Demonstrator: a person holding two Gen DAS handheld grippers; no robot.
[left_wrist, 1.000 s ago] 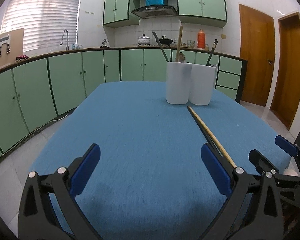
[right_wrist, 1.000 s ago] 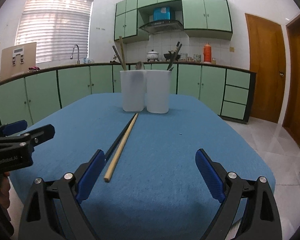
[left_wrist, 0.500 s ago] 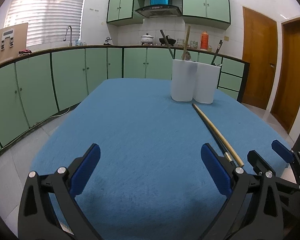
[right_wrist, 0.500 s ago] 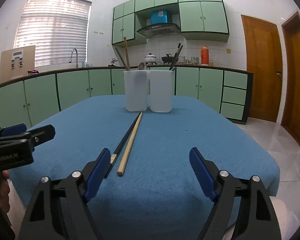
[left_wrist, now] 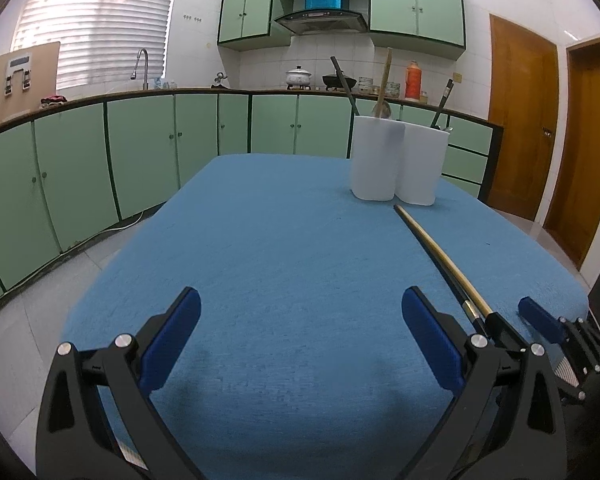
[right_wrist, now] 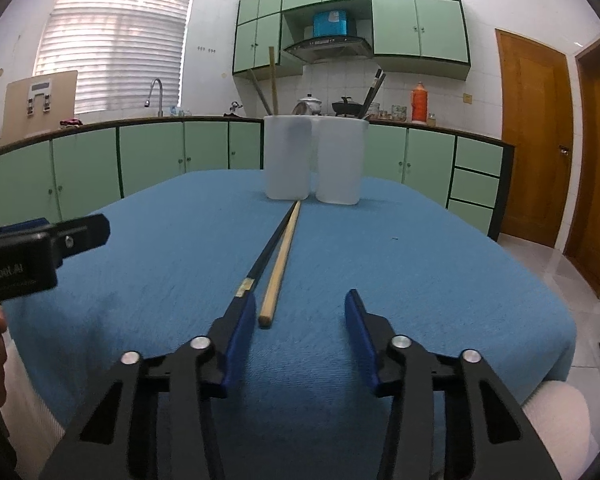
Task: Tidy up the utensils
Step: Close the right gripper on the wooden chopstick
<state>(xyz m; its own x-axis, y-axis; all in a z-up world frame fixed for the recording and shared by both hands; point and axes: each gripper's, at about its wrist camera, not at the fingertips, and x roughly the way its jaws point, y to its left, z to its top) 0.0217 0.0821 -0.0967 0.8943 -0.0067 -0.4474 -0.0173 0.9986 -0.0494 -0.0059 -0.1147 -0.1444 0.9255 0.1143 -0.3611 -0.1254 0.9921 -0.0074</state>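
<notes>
Two chopsticks lie side by side on the blue table, a wooden one (right_wrist: pixel 281 266) and a black one (right_wrist: pixel 267 249); they also show in the left wrist view (left_wrist: pixel 440 255). Two white cups (right_wrist: pixel 288 162) (right_wrist: pixel 340 164) holding several utensils stand at the far end, also seen in the left wrist view (left_wrist: pixel 375 159). My right gripper (right_wrist: pixel 300 320) is open, low over the table, its fingers around the chopsticks' near ends without touching. My left gripper (left_wrist: pixel 300 332) is open and empty, left of the chopsticks.
The blue tablecloth (left_wrist: pixel 284 240) covers the table, with its edges near on all sides. Green cabinets (left_wrist: pixel 140 148) line the wall behind. Wooden doors (left_wrist: pixel 520 120) stand at the right. The left gripper shows at the left of the right wrist view (right_wrist: pixel 40 248).
My right gripper has moved forward and left to the chopsticks' near ends and its jaws have narrowed. My left gripper has drawn back slightly and stays open.
</notes>
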